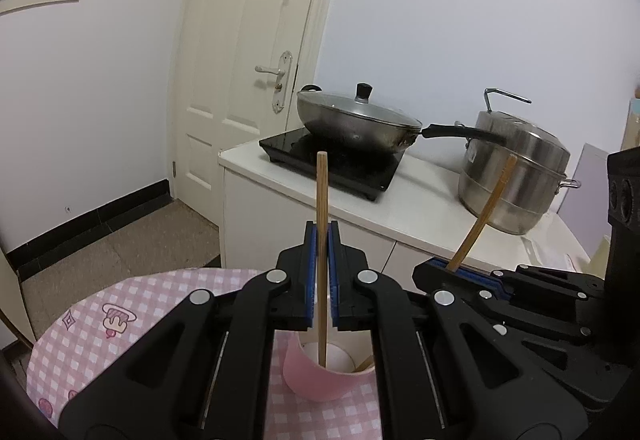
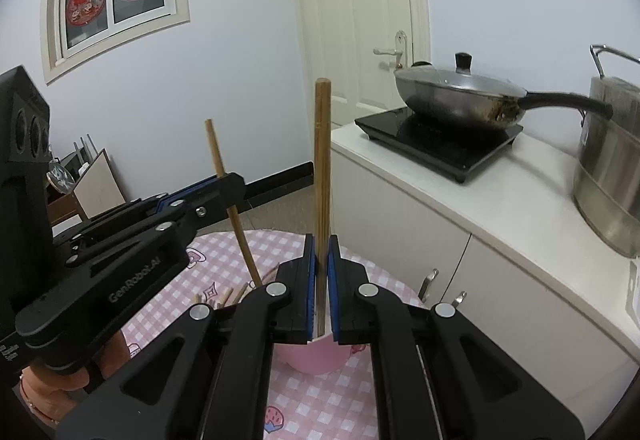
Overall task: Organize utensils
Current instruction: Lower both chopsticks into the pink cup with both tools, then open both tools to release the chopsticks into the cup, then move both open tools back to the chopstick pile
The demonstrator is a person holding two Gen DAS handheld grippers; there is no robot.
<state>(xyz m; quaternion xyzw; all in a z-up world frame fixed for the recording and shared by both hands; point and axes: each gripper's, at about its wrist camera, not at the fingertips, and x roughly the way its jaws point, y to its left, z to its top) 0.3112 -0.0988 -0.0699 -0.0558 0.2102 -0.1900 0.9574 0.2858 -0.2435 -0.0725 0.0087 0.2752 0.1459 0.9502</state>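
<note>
Black linkage arms of the left gripper [image 1: 322, 272] are filling the near frame, its blue-padded jaws pinching a round wooden chopstick [image 1: 321, 236] whose lower end is dipping into the pink cup [image 1: 320, 376]. White lettering reading "GenRobot.AI" is showing on that gripper's side in the right wrist view. More wooden sticks [image 2: 228, 296] are poking out just left of the cup, on the pink checked tablecloth [image 1: 80, 340] printed with small cartoon motifs. Further right, the right gripper [image 2: 321, 280] is clamping a second chopstick [image 2: 322, 175], upright over the cup. Behind, on the white counter [image 1: 420, 199], a lidded steel wok [image 1: 356, 119] is sitting on a glossy black induction hob [image 1: 332, 163], with a tall stainless steamer pot [image 1: 516, 175] to its right.
</note>
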